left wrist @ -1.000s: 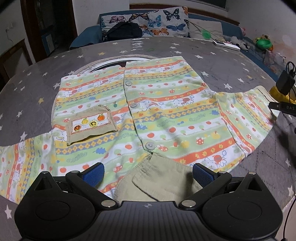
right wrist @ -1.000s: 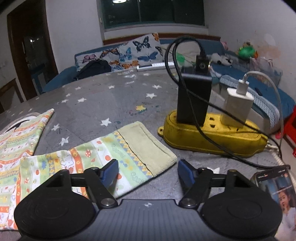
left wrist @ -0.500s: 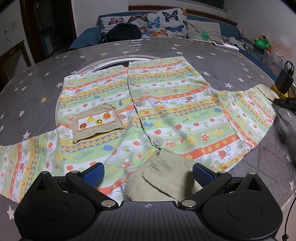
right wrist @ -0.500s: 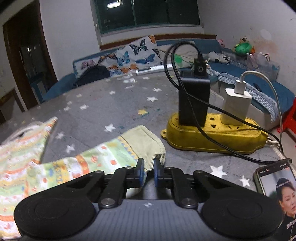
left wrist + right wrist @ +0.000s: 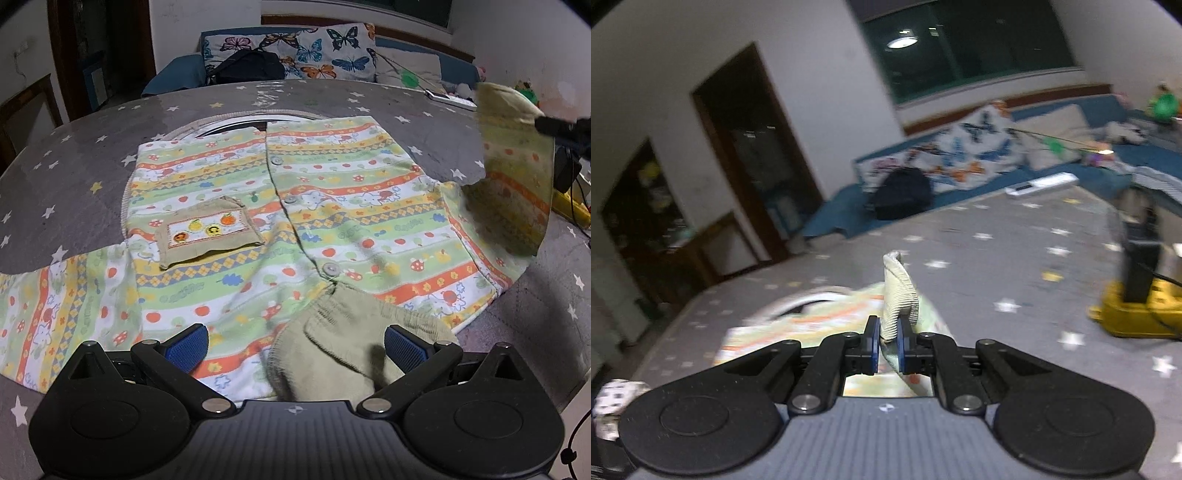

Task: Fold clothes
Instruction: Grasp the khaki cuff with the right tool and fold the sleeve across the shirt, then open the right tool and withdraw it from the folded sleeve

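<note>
Striped shirt (image 5: 295, 221) lies flat on the tabletop (image 5: 74, 147); right tool (image 5: 886, 345) clamps its lifted cuff (image 5: 899, 295), left tool (image 5: 295, 345) spread apart.

My round grey star-print table (image 5: 92, 155) carries the striped shirt (image 5: 332, 221) spread flat at centre — yellow power strip (image 5: 1137, 317) sits at three o'clock.

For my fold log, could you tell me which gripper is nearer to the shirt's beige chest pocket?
Left. The left gripper hovers open over the shirt's hem, just below the chest pocket. The right gripper is off at the shirt's far side, clamped on the lifted sleeve cuff.
</note>
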Tool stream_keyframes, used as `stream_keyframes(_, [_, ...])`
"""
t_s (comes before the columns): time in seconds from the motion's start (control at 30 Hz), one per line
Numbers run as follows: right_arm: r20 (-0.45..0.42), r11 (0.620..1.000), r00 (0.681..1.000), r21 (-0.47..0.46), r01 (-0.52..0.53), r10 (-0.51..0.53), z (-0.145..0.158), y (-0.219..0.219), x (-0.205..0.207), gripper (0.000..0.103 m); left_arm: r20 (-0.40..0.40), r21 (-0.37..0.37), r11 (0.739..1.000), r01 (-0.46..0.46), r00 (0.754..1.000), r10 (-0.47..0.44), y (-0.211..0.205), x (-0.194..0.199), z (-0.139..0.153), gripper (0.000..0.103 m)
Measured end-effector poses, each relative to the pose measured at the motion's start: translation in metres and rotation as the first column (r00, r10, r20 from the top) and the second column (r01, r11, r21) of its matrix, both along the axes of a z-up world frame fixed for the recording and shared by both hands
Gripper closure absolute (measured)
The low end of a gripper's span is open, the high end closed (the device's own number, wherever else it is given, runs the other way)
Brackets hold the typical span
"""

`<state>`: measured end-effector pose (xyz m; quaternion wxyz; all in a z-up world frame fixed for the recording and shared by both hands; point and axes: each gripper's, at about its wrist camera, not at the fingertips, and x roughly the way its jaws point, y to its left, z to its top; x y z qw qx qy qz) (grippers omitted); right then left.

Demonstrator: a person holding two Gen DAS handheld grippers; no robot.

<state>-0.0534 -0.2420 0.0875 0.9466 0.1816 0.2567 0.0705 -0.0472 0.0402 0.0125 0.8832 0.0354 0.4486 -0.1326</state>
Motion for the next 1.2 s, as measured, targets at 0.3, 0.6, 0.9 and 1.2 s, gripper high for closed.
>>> stream_keyframes(0.3, [0.031,0.978,0.979,0.041,-0.204,0.203,0.016,0.077,0.006,0.095,0.028,-0.044,0.997,-0.058,0.998,0.059,0.036,-0.004,0.005,0.000])
stream_keyframes(0.6, [-0.020,0.938,0.938,-0.002,-0.346,0.346,0.001,0.160,0.012,0.095,0.040,-0.094,0.989,-0.112,0.992,0.116,0.077,-0.003,0.009,0.000])
stream_keyframes(0.9, [-0.092,0.901,0.901,-0.061,-0.430,0.424,-0.027,0.219,0.005,0.094,0.038,-0.127,0.976,-0.175,0.983,0.182,0.108,0.001,0.009,0.000])
stream_keyframes(1.2, [-0.118,0.870,0.880,-0.137,-0.474,0.461,-0.038,0.219,-0.008,0.080,0.029,-0.118,0.977,-0.179,0.983,0.184,0.106,0.006,0.007,0.000])
